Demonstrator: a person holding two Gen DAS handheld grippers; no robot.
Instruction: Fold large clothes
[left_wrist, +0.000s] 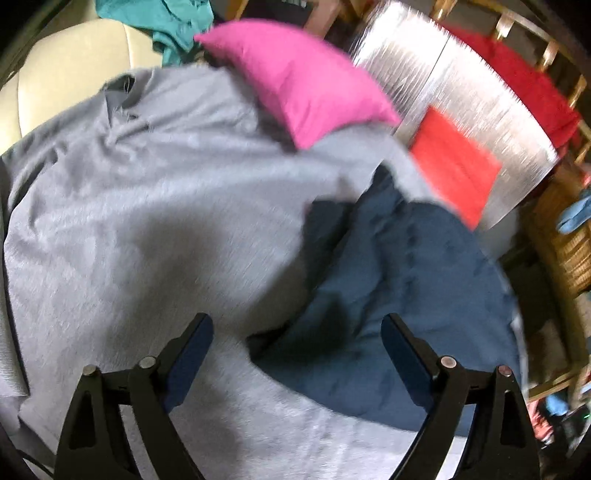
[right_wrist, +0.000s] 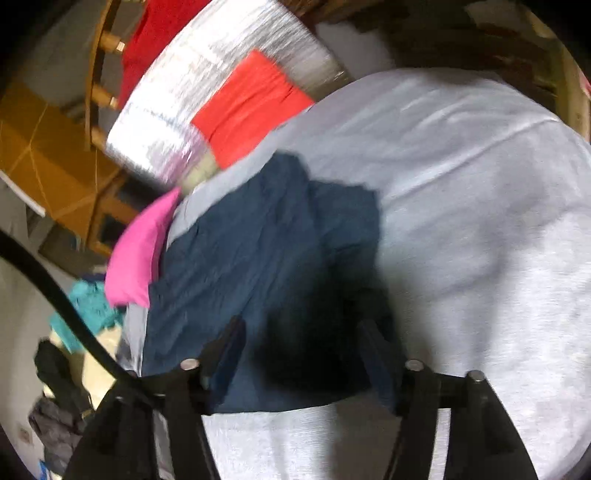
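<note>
The navy garment (left_wrist: 399, 280) lies crumpled on the grey sheet (left_wrist: 129, 221) that covers the surface, bunched rather than spread, so I judge it has yet to be laid flat for folding. In the left wrist view it sits ahead and toward the right side of the left gripper (left_wrist: 297, 332), whose jaws stand wide apart with nothing between the pads; grey sheet and the near edge of the navy cloth show through the gap. In the right wrist view the same garment (right_wrist: 258, 243) runs right down to the right gripper (right_wrist: 301, 339), whose jaws are partly open over the dark cloth; blur and shadow keep me from telling whether the pads pinch it. Beyond lie a pink cushion (left_wrist: 295, 88), a red cloth (left_wrist: 454, 166) on a silver foil mat (left_wrist: 443, 85), and a teal garment (left_wrist: 173, 22).
</note>
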